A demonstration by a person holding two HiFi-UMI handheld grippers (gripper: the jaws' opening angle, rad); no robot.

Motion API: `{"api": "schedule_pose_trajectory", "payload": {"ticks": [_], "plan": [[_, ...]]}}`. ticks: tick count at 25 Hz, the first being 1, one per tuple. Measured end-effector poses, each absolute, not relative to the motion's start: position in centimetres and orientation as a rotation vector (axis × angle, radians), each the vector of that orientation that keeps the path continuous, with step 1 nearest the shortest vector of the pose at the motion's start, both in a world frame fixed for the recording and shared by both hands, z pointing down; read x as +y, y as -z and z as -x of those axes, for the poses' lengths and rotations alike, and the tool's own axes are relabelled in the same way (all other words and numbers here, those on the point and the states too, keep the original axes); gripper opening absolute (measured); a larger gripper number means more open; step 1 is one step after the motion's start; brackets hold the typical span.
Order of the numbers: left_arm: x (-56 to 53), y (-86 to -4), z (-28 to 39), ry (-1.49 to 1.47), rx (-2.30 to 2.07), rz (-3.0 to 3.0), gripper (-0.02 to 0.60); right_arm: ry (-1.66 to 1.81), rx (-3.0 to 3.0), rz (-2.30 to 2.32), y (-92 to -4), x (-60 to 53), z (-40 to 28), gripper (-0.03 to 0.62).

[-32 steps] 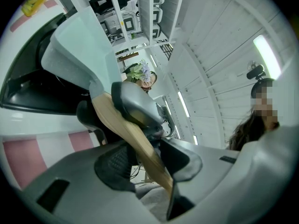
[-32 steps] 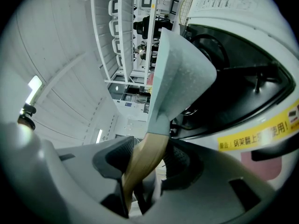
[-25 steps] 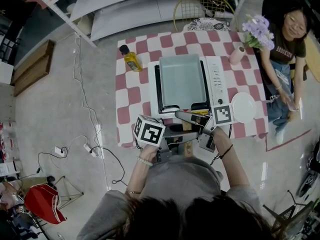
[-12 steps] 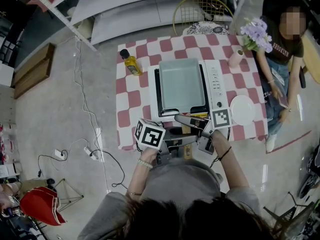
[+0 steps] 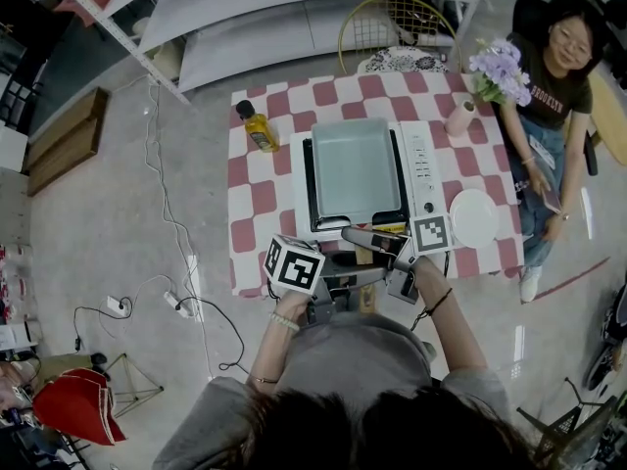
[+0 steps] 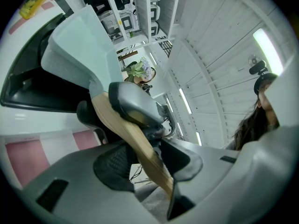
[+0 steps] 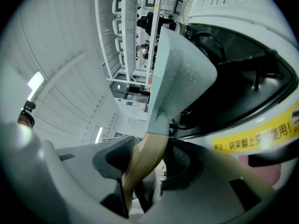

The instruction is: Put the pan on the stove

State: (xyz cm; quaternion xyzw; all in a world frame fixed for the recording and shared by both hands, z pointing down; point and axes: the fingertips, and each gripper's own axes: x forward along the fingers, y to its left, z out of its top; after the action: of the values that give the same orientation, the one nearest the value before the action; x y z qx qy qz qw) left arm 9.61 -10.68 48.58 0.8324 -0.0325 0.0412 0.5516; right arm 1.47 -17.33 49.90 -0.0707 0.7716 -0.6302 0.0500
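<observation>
A pale grey-green square pan rests on the white portable stove, its wooden handle sticking out toward me. My right gripper is shut on the handle close to the pan. Just behind it, my left gripper holds the handle's end, its jaws opening slightly while the pads still touch the wood. In the left gripper view the handle runs slantwise between the left gripper's pads up to the pan. In the right gripper view the handle sits between the right gripper's pads below the pan.
On the checkered table stand a yellow oil bottle, a white plate and a pink vase of purple flowers. A person sits at the table's right. A chair stands behind it; cables lie on the floor at left.
Pan and both grippers stay where they were; only the head view has shifted slightly.
</observation>
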Motion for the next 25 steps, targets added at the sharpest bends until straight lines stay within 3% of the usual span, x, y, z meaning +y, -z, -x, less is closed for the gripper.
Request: {"api": "schedule_pose_trajectory", "payload": {"ticks": [7, 12, 18, 25], "plan": [[-10.6, -48.5, -9.6, -0.105, -0.09, -1.975, 0.179, 1.913, 2.366, 0.203, -49.9, -17.2, -1.5, 0.199], [-10.2, -48.5, -9.6, -0.162, -0.112, -2.03, 0.219, 1.935, 2.359, 0.223, -50.1, -17.2, -1.6, 0.203], [-10.3, -48.7, -8.8, -0.161, -0.164, -2.045, 0.256, 1.909, 2.359, 0.259, -49.9, -17.5, -2.0, 0.253], [-10.9, -48.6, -6.9, -0.143, -0.27, -2.065, 0.264, 1.879, 2.343, 0.376, -50.3, -17.8, -3.0, 0.264]]}}
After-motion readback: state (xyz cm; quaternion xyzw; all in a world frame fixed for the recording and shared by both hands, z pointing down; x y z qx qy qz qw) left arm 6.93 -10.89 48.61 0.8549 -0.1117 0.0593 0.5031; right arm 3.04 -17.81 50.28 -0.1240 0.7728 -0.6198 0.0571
